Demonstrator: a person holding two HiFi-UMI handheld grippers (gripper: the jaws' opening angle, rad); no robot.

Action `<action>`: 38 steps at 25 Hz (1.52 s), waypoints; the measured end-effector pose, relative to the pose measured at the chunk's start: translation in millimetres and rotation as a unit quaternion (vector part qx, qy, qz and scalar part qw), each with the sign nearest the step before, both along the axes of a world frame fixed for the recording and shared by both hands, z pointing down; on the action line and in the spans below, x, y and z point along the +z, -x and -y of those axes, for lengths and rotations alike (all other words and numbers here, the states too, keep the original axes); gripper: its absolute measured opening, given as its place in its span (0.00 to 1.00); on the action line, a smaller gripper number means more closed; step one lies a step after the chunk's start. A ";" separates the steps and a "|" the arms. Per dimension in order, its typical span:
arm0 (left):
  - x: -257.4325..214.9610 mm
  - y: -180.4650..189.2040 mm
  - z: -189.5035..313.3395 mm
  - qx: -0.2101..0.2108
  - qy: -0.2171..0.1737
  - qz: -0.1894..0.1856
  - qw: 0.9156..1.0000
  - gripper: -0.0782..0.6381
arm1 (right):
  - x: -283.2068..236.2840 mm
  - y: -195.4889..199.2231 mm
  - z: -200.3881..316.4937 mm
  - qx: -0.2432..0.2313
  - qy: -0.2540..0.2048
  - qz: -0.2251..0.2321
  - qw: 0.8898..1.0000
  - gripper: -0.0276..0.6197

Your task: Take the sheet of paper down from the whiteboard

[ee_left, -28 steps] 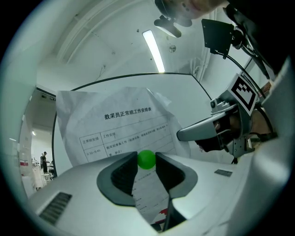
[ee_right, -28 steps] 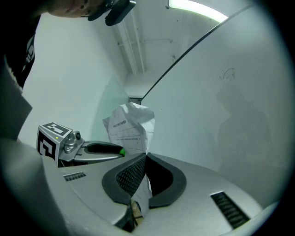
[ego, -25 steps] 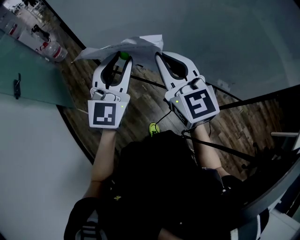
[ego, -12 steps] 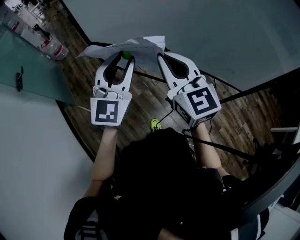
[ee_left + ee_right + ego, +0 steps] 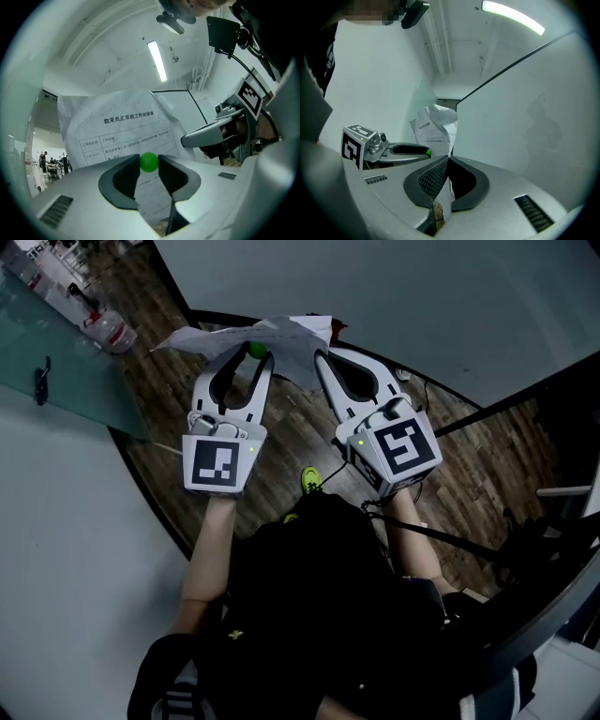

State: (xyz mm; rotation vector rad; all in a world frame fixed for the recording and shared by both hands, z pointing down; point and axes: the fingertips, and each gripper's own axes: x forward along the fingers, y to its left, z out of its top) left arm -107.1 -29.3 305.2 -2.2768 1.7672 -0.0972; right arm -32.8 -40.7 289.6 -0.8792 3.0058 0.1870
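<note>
Pinching a crumpled white sheet of paper [image 5: 281,334], printed with a table, your right gripper [image 5: 320,358] has its jaws closed; the sheet hangs beside the whiteboard's [image 5: 525,117] edge; your left gripper's [image 5: 251,356] half-parted jaws clamp a green ball [image 5: 149,162].

The left forearm [image 5: 208,549] and right forearm [image 5: 412,540] reach forward side by side, each tool held about level. The left tool [image 5: 249,357] pinches a small green ball [image 5: 149,162] at its tips. The right tool [image 5: 320,355] is clamped on the sheet of paper [image 5: 436,129].
</note>
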 end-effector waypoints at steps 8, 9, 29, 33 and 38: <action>-4.9 -1.9 -10.8 0.005 0.015 -0.004 1.000 0.28 | -5.4 -1.0 -13.9 0.003 0.014 -0.007 1.000 0.08; -4.9 -1.5 -12.7 0.006 0.015 -0.004 1.000 0.28 | -5.2 -0.7 -16.1 0.003 0.016 -0.007 1.000 0.08; -11.0 -27.8 -41.6 0.012 0.016 -0.003 1.000 0.28 | -6.5 -19.6 -52.7 -0.019 0.037 0.018 0.999 0.08; -2.4 -40.1 -61.4 0.013 0.008 -0.001 1.000 0.28 | 1.5 -30.4 -73.9 -0.021 0.028 0.017 0.999 0.08; -0.7 -45.0 -74.8 0.012 0.007 -0.003 1.000 0.28 | 3.1 -34.5 -88.7 -0.022 0.028 0.014 0.999 0.08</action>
